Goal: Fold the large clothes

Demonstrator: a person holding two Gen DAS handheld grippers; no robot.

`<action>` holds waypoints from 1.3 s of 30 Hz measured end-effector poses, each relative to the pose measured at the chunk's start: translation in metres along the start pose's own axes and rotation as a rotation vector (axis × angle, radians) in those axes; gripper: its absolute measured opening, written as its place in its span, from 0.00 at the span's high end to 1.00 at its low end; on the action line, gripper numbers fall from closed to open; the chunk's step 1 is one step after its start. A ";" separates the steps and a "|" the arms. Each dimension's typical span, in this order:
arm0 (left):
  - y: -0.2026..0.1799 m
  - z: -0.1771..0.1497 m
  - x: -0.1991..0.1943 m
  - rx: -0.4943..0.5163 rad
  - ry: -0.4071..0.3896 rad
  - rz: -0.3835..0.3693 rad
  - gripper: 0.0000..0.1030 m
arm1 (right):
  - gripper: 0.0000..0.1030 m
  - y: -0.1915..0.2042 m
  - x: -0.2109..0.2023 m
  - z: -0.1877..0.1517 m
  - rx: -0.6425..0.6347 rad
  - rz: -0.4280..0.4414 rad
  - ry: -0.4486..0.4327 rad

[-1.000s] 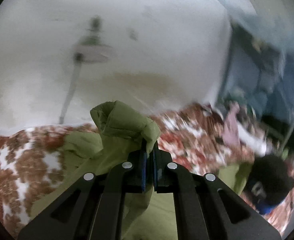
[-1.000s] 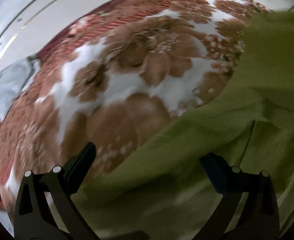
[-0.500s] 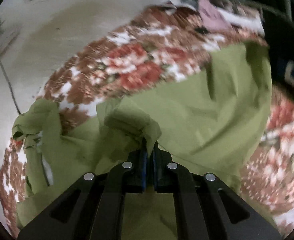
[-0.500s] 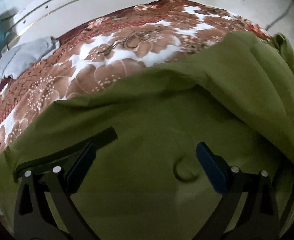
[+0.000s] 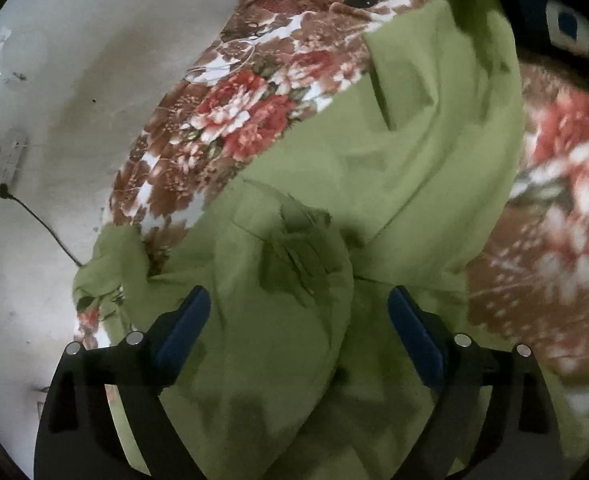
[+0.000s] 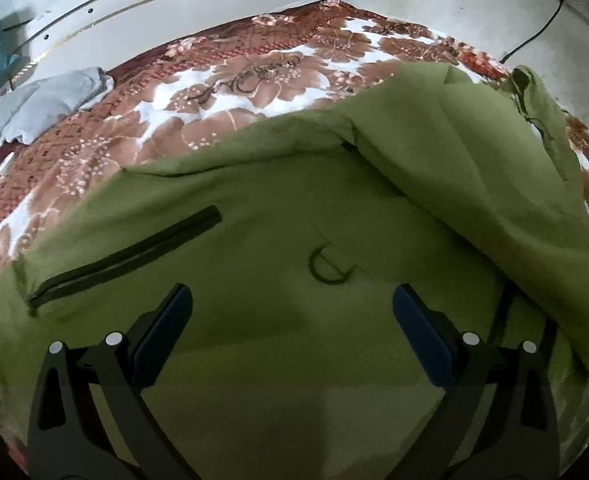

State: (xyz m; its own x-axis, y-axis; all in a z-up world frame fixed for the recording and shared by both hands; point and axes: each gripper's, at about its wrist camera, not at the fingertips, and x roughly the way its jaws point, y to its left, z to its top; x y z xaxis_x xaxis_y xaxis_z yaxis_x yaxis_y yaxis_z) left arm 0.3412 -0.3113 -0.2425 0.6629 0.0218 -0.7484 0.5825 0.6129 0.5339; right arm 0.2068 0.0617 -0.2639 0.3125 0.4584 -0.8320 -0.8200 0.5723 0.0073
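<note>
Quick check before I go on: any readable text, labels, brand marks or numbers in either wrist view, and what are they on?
No readable text in either view.
Green jacket: a small stitched D-shaped mark, a shape and not clearly a letter.
Dark item at the top right of the left view: a white-and-blue patch, too blurred to read.

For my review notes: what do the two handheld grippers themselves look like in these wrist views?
Both look alike. The left gripper has two matte black fingers with cut-out slots, blue pads on their inner faces and round silver fasteners near the finger bases. The right gripper shows the same black frame, blue pads and silver fasteners. No cables, printed markings, hands or sleeves are in view.
</note>
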 end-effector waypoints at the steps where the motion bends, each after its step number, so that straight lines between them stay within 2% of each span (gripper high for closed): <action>1: 0.008 0.006 -0.010 -0.034 0.006 -0.027 0.12 | 0.04 0.000 -0.006 0.001 -0.004 0.002 0.004; 3: 0.029 0.016 -0.033 -0.072 0.004 -0.038 0.10 | 0.04 -0.001 -0.020 0.001 -0.024 -0.022 0.009; 6: 0.069 0.024 -0.065 -0.095 -0.002 -0.006 0.08 | 0.04 -0.012 -0.039 0.000 -0.057 -0.067 0.026; 7: 0.094 0.026 -0.078 -0.113 -0.006 0.013 0.07 | 0.04 -0.017 -0.044 -0.001 -0.065 -0.075 0.028; 11: 0.179 0.003 -0.107 -0.174 0.009 0.070 0.05 | 0.04 -0.049 -0.066 -0.032 -0.119 -0.128 -0.013; 13: 0.228 -0.035 -0.100 -0.219 0.064 0.082 0.05 | 0.04 -0.077 -0.075 -0.052 -0.094 -0.134 -0.017; 16: 0.285 -0.108 -0.069 -0.312 0.175 0.086 0.05 | 0.04 -0.122 -0.084 -0.061 -0.040 -0.158 -0.039; 19: 0.326 -0.182 -0.034 -0.403 0.255 0.094 0.05 | 0.04 -0.174 -0.085 -0.051 0.045 -0.205 -0.043; 22: 0.342 -0.243 0.004 -0.446 0.334 0.091 0.08 | 0.04 -0.246 -0.088 -0.030 0.204 -0.237 -0.069; 24: 0.348 -0.277 0.031 -0.467 0.381 0.050 0.27 | 0.04 -0.297 -0.082 -0.018 0.293 -0.294 -0.062; 25: 0.352 -0.286 0.044 -0.472 0.394 0.025 0.31 | 0.04 -0.314 -0.080 -0.015 0.316 -0.314 -0.054; 27: 0.363 -0.293 0.054 -0.513 0.355 -0.040 0.32 | 0.04 -0.349 -0.068 -0.009 0.362 -0.336 -0.028; 29: 0.376 -0.292 0.060 -0.535 0.300 -0.077 0.32 | 0.04 -0.380 -0.049 -0.018 0.453 -0.323 0.041; 32: 0.392 -0.282 0.077 -0.558 0.227 -0.219 0.32 | 0.04 -0.403 -0.027 -0.045 0.553 -0.264 0.124; 35: 0.382 -0.270 0.104 -0.464 0.270 -0.284 0.33 | 0.04 -0.400 -0.003 -0.068 0.573 -0.250 0.206; 37: 0.372 -0.268 0.132 -0.410 0.333 -0.322 0.52 | 0.04 -0.394 0.003 -0.077 0.559 -0.277 0.200; 38: 0.367 -0.268 0.139 -0.408 0.357 -0.352 0.70 | 0.04 -0.391 0.003 -0.080 0.555 -0.293 0.189; 39: 0.362 -0.270 0.145 -0.407 0.374 -0.374 0.84 | 0.04 -0.389 0.004 -0.082 0.551 -0.306 0.182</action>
State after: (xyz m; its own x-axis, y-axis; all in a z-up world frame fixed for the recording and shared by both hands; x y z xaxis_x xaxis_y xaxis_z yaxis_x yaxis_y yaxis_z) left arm 0.5214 0.1268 -0.2644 0.2003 -0.0221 -0.9795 0.4691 0.8798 0.0760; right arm 0.4873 -0.2150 -0.3156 0.3667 0.1247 -0.9219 -0.3257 0.9455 -0.0017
